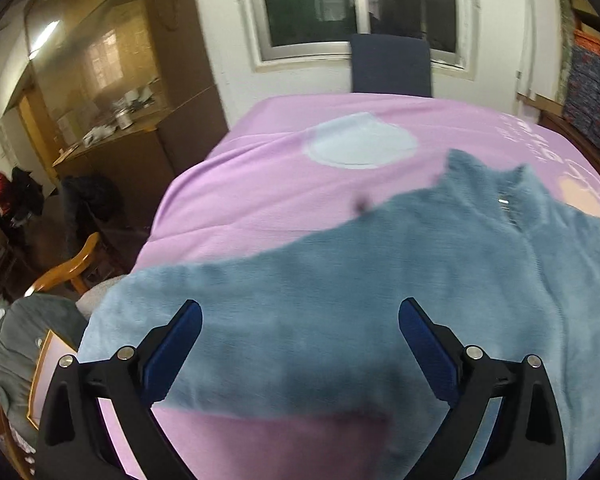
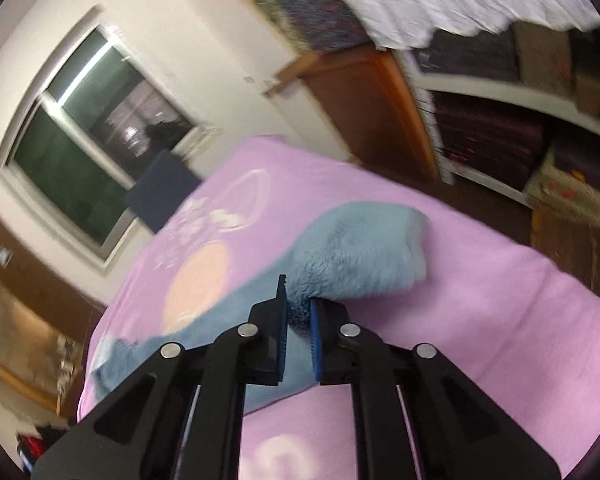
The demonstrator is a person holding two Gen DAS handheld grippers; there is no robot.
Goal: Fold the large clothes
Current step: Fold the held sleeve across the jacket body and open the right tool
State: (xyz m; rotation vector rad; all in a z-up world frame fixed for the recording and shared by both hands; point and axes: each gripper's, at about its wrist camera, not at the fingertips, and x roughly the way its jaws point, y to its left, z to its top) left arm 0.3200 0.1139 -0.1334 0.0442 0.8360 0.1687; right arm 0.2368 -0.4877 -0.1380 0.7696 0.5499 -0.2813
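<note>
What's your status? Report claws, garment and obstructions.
Left claw open above blue fleece garment. Right claw shut on a fold of it. Garment spread on pink blanket. Nothing in the way.

The fleece (image 1: 380, 280) is soft blue all over. The blanket (image 1: 260, 184) under it is pink, with a pale blue blob (image 1: 360, 146) at 12 o'clock from the fleece and a peach blob (image 2: 198, 284) at 9 o'clock. Both grippers are black with blue pads (image 1: 178, 344). The chair (image 1: 390, 65) is dark blue.
</note>
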